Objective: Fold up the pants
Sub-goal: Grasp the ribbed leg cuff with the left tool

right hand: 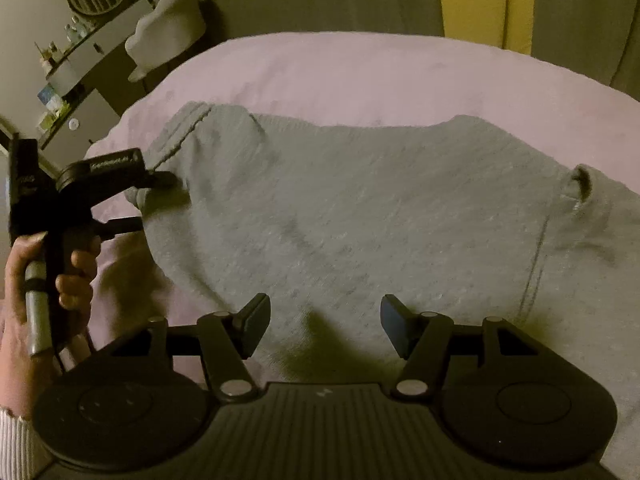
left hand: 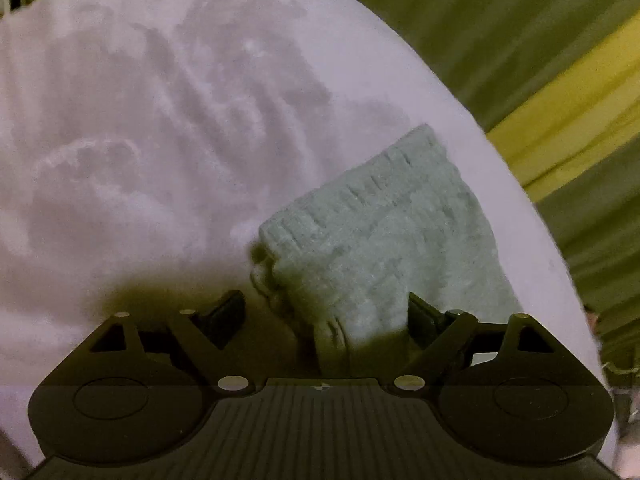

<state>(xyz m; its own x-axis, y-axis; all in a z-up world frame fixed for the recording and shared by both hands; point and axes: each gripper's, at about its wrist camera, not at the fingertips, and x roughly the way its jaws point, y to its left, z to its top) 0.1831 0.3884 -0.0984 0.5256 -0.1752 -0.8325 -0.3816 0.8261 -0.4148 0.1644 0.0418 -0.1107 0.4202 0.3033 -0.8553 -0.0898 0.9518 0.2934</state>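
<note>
Reading my left gripper (left hand: 326,316): fingers spread wide, pants (left hand: 384,240) cuff bunched between them, contact unclear. My right gripper (right hand: 324,326) gapes empty above the grey cloth, which lies spread across the pink blanket (right hand: 360,76).

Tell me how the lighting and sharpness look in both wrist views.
Left wrist view: dim, soft and smeary, with a dark shadow beneath the grey pants by the jaws. Right wrist view: dim and yellowish, fisheye-bent pink blanket edges, shadow under the right gripper.
</note>
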